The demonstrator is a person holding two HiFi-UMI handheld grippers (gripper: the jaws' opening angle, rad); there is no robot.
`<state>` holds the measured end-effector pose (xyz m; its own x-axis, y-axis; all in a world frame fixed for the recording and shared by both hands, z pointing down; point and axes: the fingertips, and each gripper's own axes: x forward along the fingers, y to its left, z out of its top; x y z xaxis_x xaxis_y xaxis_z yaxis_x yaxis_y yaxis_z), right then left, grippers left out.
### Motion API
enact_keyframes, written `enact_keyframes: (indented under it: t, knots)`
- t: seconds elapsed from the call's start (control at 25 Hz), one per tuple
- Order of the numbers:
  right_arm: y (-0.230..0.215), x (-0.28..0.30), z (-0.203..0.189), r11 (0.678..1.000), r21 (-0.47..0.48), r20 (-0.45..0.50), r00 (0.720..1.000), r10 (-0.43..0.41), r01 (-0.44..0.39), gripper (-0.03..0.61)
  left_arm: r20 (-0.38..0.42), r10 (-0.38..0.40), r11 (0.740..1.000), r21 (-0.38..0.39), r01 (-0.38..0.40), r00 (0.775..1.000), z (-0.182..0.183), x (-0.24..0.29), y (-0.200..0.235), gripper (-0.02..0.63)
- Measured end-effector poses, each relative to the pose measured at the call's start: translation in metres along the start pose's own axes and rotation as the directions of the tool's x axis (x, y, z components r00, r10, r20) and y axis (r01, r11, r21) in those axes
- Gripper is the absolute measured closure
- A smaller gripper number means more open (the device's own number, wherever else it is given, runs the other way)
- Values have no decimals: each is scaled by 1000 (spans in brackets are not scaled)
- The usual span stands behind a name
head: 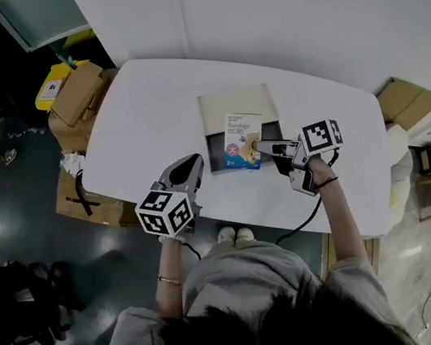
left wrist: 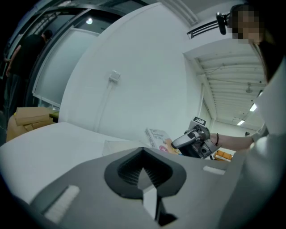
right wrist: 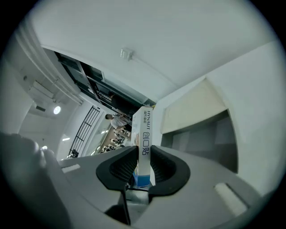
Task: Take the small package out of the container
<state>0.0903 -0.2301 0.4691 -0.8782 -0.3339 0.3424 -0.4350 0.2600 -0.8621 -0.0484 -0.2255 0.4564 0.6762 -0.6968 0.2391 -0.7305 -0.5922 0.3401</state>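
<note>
A small white and blue package [head: 241, 140] hangs upright over the front edge of the open cardboard container [head: 216, 108] on the white table [head: 147, 113]. My right gripper [head: 259, 147] is shut on the package's right edge. In the right gripper view the package [right wrist: 144, 134] stands pinched between both pads, with the container [right wrist: 201, 120] behind it to the right. My left gripper [head: 189, 170] hovers over the table's front left, apart from the container, jaws together and nothing in them. The left gripper [left wrist: 143, 172] view shows the package [left wrist: 156, 136] and right gripper [left wrist: 176, 142] ahead.
Cardboard boxes [head: 75, 101] and a yellow item [head: 51, 85] stand off the table's left edge. More cardboard [head: 409, 100] lies at the right. A white wall [head: 269, 9] rises behind the table. A black cable [head: 307, 222] trails from the right gripper over the front edge.
</note>
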Motion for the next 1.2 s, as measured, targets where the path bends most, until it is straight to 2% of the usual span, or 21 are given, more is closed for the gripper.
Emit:
enact_keyframes:
  t: [0.24, 0.44, 0.8, 1.04, 1.2]
  knots:
    - [24, -24, 4, 997, -78, 123, 992, 6, 4, 472, 46, -19, 999, 38, 17, 999, 24, -6, -11, 627]
    - [36, -42, 11, 983, -173, 204, 978, -31, 68, 472, 69, -40, 997, 62, 35, 997, 38, -4, -23, 627]
    - [57, -67, 24, 932, -315, 318, 945, -76, 181, 472, 106, -70, 992, 117, 58, 992, 61, -2, -40, 627]
    - [72, -79, 28, 886, -408, 382, 923, -55, 221, 472, 142, -81, 987, 149, 60, 987, 75, -7, -48, 627]
    - [83, -91, 33, 849, -463, 443, 896, -28, 255, 472, 169, -90, 983, 172, 60, 982, 87, -8, -55, 627]
